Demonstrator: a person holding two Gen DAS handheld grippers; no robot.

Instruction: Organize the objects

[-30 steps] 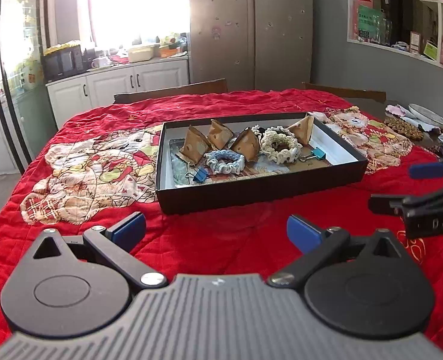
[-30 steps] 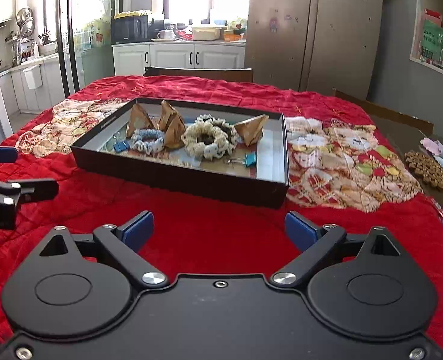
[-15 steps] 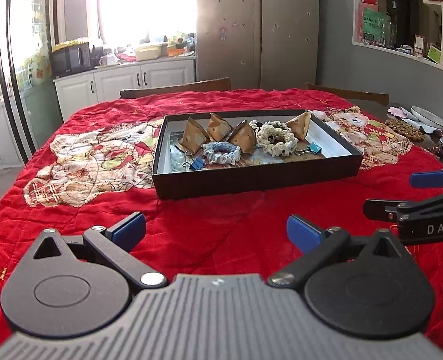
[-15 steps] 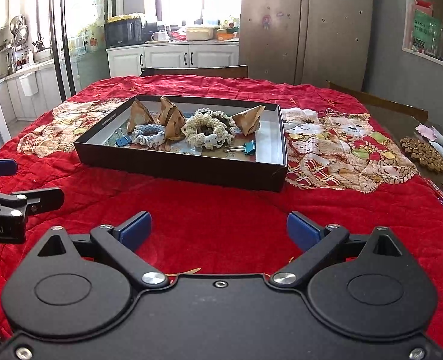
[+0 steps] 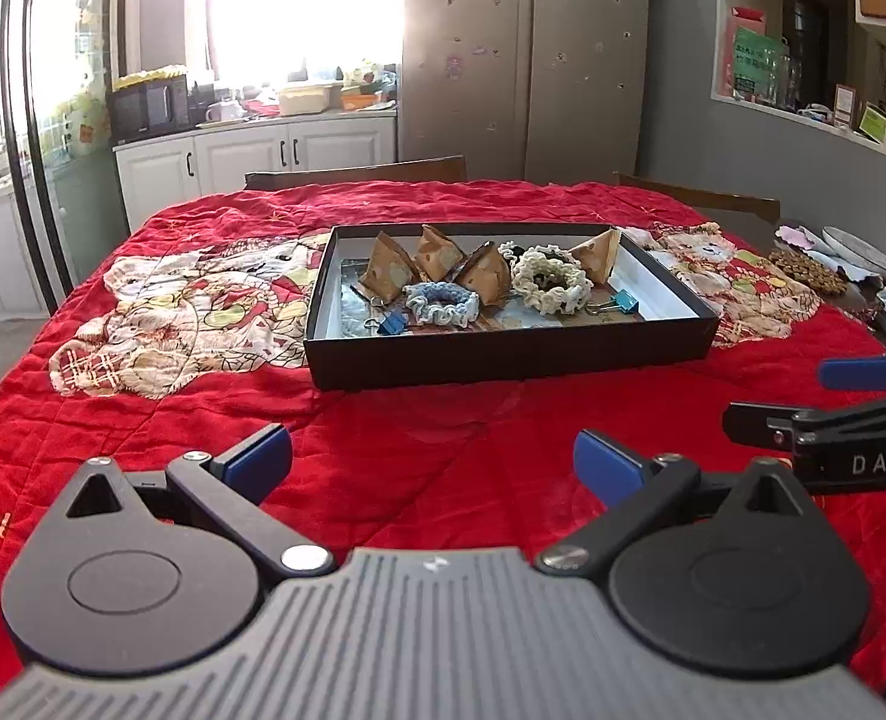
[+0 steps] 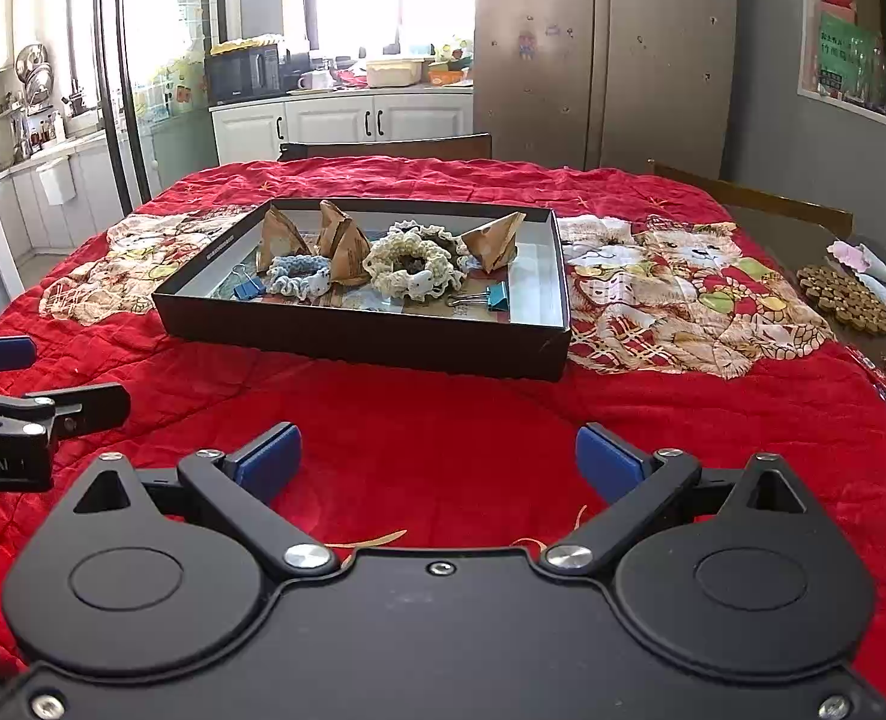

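A shallow black box [image 5: 503, 354] [image 6: 359, 339] sits mid-table on a red quilt. It holds brown paper pyramid pouches [image 5: 386, 270] [image 6: 278, 240], a blue scrunchie [image 5: 443, 303] [image 6: 299, 276], a cream scrunchie [image 5: 551, 279] [image 6: 410, 267] and blue binder clips [image 5: 392, 323] [image 6: 497, 297]. My left gripper [image 5: 431, 462] is open and empty, well short of the box. My right gripper [image 6: 437, 459] is open and empty too. Each gripper shows at the other view's edge.
The red quilt [image 5: 161, 312] with bear prints covers the table. A wooden trivet [image 6: 842, 300] and dishes lie at the right edge. Chair backs [image 5: 353, 171] stand at the far side. Cabinets and a fridge stand behind.
Both grippers have drawn back and risen a little from the box, which now looks farther away. Both stay open and empty. The box contents have not moved.
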